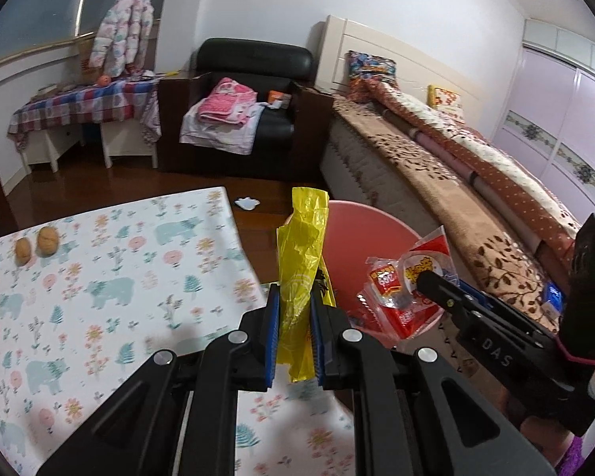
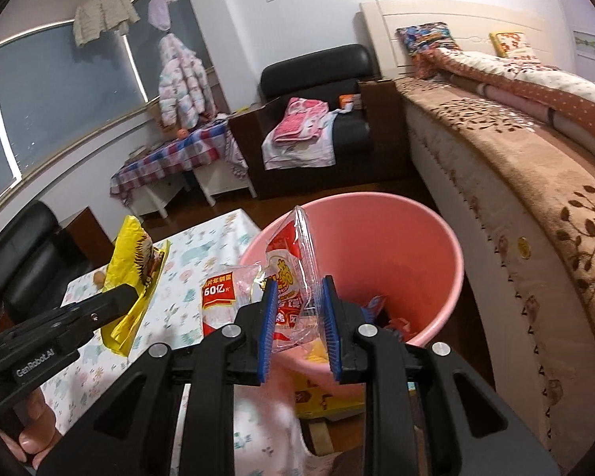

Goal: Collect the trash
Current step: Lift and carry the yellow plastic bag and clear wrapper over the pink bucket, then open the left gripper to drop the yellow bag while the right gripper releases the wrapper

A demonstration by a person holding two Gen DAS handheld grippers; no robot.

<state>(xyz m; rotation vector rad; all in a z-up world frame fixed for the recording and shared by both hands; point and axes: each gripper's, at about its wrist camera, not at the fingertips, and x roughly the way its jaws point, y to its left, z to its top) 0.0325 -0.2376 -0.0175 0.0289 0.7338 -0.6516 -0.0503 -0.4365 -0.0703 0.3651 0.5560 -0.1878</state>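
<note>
We've got the yellow wrapper (image 1: 299, 277) pinched upright between the left fingers (image 1: 273, 317), nearly closed on it, over the table (image 1: 99, 297) edge. The right fingers (image 2: 271, 317) are clamped on a clear red-printed wrapper (image 2: 293, 273), right above the pink bin (image 2: 396, 246) beside the bed (image 2: 496, 182).

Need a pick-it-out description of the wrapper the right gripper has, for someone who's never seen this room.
Find the pink plastic bin standing between the bed and the floral-cloth table. At its near rim the right gripper pinches a clear snack wrapper printed in red and white with yellow characters. The other wrapper, held by the left gripper, is opaque yellow.
</note>
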